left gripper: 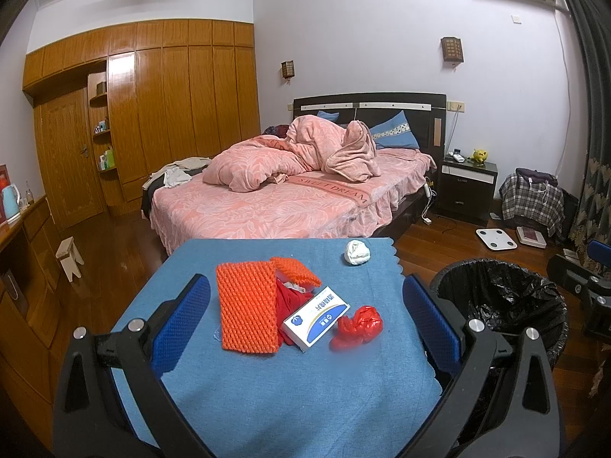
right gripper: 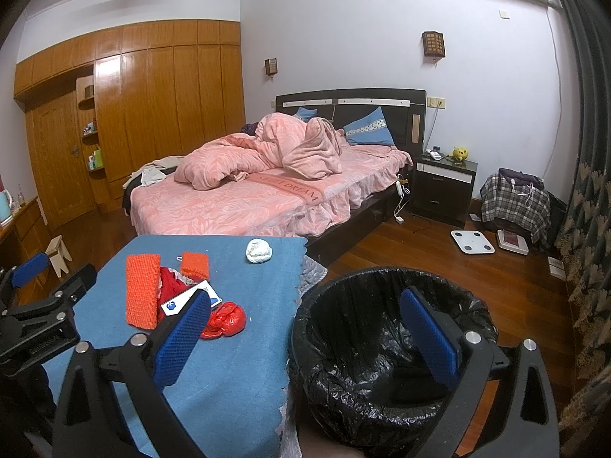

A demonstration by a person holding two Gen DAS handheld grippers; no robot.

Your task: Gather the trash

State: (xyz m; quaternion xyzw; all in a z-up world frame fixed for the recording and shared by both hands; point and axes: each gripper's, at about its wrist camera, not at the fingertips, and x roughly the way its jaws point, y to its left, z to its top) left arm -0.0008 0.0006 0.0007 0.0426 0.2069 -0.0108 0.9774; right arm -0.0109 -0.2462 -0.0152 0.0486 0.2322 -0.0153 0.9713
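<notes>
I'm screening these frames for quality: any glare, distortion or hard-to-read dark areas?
Left wrist view: fisheye bends the wardrobe and walls, black vignette in the corners, lamp glare on the glossy doors. Right wrist view: same bending; the black-lined trash bin interior is too dark to read.

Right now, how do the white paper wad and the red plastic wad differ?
The white paper wad is matte and sits alone near the cloth's far edge; the red plastic wad is glossy and lies nearer, beside the white-and-blue box. Both are crumpled and lie loose on the blue cloth.
</notes>
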